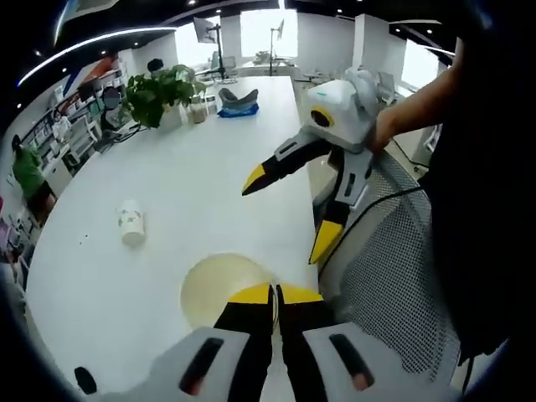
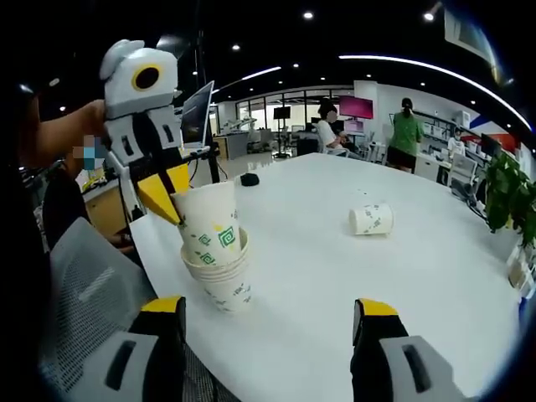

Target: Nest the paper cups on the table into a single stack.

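The left gripper (image 1: pixel 275 295), jaws pinched on the rim of the top paper cup (image 2: pixel 211 223), holds it in a stack of cups (image 2: pixel 224 276) at the white table's (image 2: pixel 352 285) near edge. The right gripper (image 2: pixel 270 311) hangs with jaws wide apart. Another paper cup (image 2: pixel 371 219) lies on its side mid-table.

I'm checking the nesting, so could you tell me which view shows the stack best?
The right gripper view: the stack shows side-on, nested cups visible, held by the left gripper. The left gripper view shows just its open top.
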